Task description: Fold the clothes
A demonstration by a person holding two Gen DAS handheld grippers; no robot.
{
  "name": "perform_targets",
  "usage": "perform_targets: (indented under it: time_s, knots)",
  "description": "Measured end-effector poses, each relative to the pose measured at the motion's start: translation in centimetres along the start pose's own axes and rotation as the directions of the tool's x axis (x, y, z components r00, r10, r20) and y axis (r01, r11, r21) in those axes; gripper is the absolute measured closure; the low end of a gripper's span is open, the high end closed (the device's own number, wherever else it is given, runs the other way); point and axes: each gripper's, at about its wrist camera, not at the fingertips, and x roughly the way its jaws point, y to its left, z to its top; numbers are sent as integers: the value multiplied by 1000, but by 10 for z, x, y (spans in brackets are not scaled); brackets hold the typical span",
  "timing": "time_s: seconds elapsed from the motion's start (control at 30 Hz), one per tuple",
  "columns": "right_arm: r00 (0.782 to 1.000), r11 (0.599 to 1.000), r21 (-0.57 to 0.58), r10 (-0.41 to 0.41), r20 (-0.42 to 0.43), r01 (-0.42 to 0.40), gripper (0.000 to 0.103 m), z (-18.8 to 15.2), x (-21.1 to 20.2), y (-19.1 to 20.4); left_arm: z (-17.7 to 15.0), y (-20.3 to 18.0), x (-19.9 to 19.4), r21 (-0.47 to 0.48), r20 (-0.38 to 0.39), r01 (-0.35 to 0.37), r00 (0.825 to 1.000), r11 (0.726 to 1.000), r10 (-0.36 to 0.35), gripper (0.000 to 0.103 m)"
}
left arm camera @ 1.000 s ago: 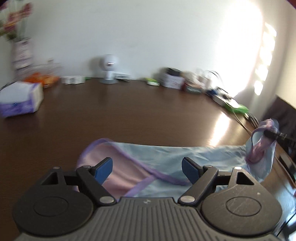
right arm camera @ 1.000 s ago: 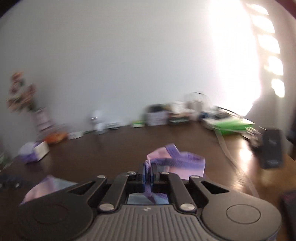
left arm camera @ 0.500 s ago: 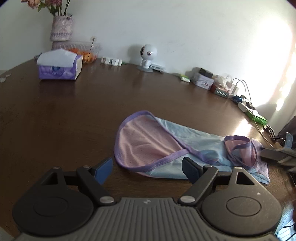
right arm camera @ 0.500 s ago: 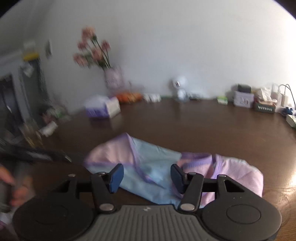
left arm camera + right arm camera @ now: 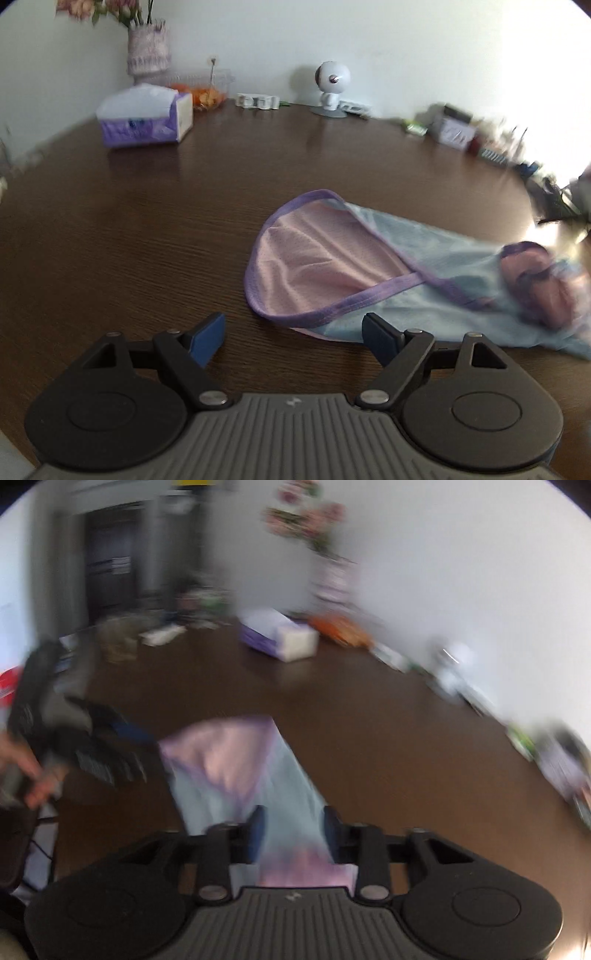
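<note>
Pink-and-blue garment (image 5: pixel 369 273) lies mid-table (image 5: pixel 147 229); my left gripper (image 5: pixel 293 338) gapes empty, my right gripper's (image 5: pixel 291 829) jaws, lately closing, straddle cloth unpinched.

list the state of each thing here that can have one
garment: flat on the table, one end bunched
left tool: open, empty, just closing slightly
right tool: open over the garment, just closing
tissue box: tissue sticking out
vase: upright, holding flowers
</note>
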Motion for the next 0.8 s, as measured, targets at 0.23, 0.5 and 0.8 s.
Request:
perform_targets:
  time_s: [0.23, 0.5, 0.8]
  knots:
    - [962, 971, -148, 149, -231, -186, 75, 72, 148, -23, 3, -13, 0, 6, 10, 16, 1000, 1000, -16, 75]
    - [967, 975, -116, 166, -194, -191, 103, 64, 161, -27, 50, -5, 28, 103, 6, 49, 999, 993, -50, 95]
    - [976, 955, 210, -192, -98, 209, 103, 31, 108, -128, 179, -82, 128, 400, 98, 64, 989, 914, -112, 95]
